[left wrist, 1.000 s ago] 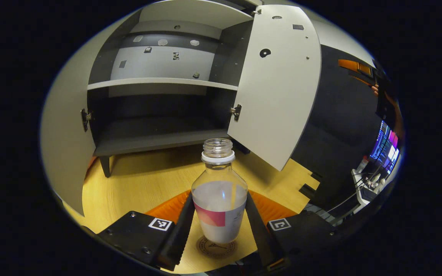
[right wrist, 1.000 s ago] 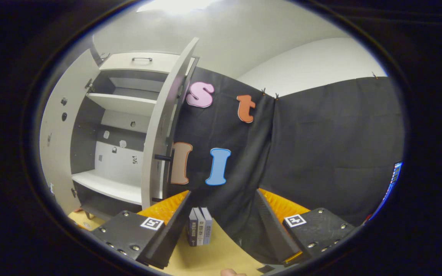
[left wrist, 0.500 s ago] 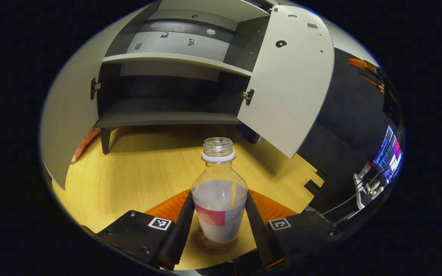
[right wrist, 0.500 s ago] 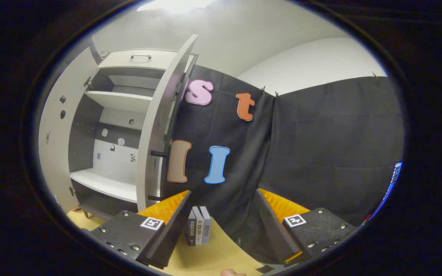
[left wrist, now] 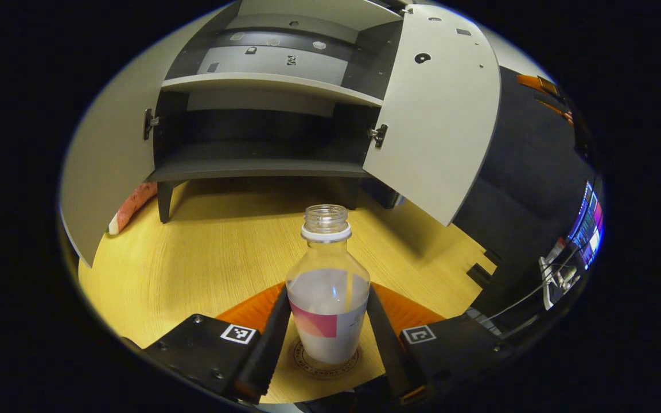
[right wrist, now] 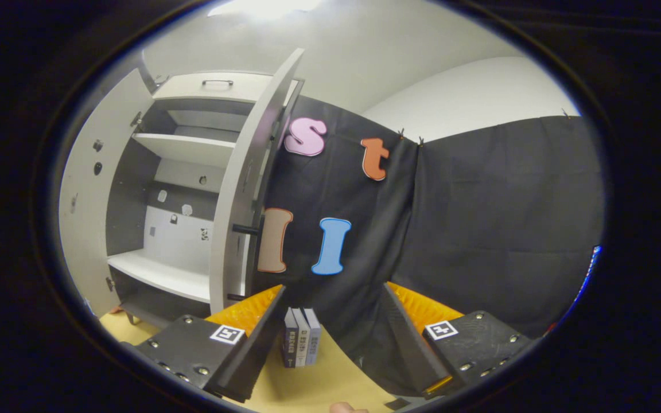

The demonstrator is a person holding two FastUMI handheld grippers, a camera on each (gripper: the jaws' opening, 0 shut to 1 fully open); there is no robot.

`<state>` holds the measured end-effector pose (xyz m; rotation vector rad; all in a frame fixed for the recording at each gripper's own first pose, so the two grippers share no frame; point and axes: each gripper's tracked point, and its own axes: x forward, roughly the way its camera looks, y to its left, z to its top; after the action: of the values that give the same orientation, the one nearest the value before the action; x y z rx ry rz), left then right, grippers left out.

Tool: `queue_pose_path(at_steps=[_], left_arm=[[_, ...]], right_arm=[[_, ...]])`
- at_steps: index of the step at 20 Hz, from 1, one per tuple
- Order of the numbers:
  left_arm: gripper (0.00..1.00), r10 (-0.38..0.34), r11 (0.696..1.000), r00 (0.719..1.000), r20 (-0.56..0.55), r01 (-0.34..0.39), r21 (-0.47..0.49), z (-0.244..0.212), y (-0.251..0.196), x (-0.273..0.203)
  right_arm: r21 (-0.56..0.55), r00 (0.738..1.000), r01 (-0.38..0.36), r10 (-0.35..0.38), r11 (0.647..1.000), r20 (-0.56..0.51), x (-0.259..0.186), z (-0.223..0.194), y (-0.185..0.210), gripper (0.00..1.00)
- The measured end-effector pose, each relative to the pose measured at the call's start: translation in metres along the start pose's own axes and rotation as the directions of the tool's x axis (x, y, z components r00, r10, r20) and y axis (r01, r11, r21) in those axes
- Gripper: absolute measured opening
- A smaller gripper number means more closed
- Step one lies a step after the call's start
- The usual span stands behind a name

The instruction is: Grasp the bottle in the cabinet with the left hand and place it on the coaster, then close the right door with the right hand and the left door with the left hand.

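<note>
In the left gripper view the left gripper [left wrist: 326, 338] is clamped on the bottle [left wrist: 328, 298], one finger pressed to each side of its lower body. The bottle stands upright with its mouth uncapped, and its base sits over the round coaster [left wrist: 325, 362] on the wooden desk [left wrist: 204, 258]; whether the base fully touches the coaster cannot be told.

Ahead, the cabinet [left wrist: 261, 137] stands with both doors swung wide. The left door [left wrist: 98, 166] juts out toward the near left edge of the desk, and the right door [left wrist: 436, 109] angles forward on the other side, its lower corner hanging over the desk. Between the two door edges lies a broad bare stretch of desk in front of the bottle — open room up to the cabinet's dark lower shelf. A pale, reddish object [left wrist: 131, 206] lies on the desk beside the cabinet's left leg, partly behind the left door.

In the right gripper view the right gripper [right wrist: 330, 344] has its fingers apart with nothing between them, held well clear of the cabinet [right wrist: 181, 189]. The right door [right wrist: 250, 189] is seen nearly edge-on, its dark handle [right wrist: 245, 229] sticking out toward the black cloth wall [right wrist: 479, 229]. A few small books [right wrist: 300, 344] stand on the desk [right wrist: 319, 387] — just beyond the fingers.
</note>
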<state>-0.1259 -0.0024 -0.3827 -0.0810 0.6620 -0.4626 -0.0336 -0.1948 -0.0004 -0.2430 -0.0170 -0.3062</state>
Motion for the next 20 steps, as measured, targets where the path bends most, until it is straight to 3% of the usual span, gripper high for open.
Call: queue_pose_path(at_steps=[6,20], left_arm=[[0.79,0.004,1.000,1.000,-0.011,-0.004,-0.012,-0.002,0.001,-0.005],[0.80,-0.019,0.998,0.995,-0.098,0.025,0.065,-0.019,-0.009,-0.022]], right_arm=[[0.011,1.000,-0.006,0.006,1.000,-0.005,0.003,-0.003,0.002,0.99],[0.039,1.000,-0.008,0.008,0.999,-0.024,0.002,-0.017,0.001,0.99]])
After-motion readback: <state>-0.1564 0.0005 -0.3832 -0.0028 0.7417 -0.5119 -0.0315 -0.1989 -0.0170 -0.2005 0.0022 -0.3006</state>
